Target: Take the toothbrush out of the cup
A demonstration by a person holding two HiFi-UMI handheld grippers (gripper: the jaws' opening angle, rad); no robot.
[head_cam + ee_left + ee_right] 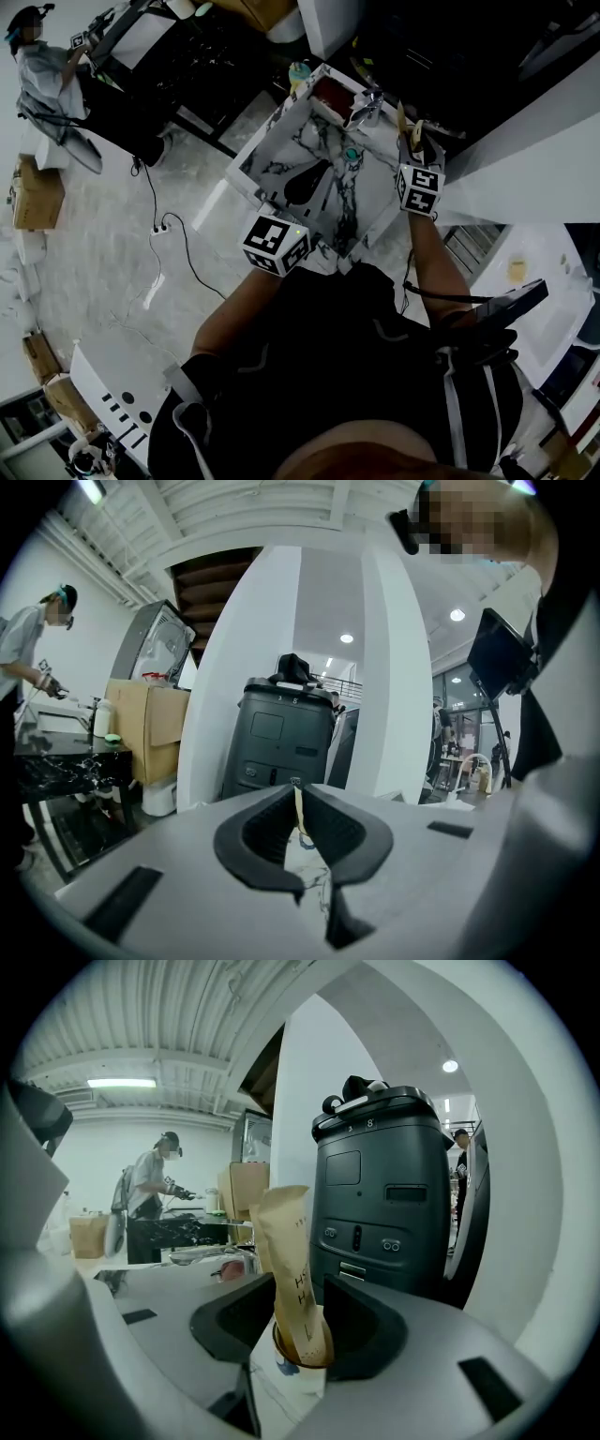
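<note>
Cup (298,1361) between right gripper (295,1283) jaws, hidden overhead

a white figure "8" stands near the upper edge of the dark grey machine (380,1194), on its top panel. brown lettering runs down the tan paper sleeve (289,1260) standing in the cup (292,1372); only an "h" opening each of two lines reads, the rest too small.
</note>
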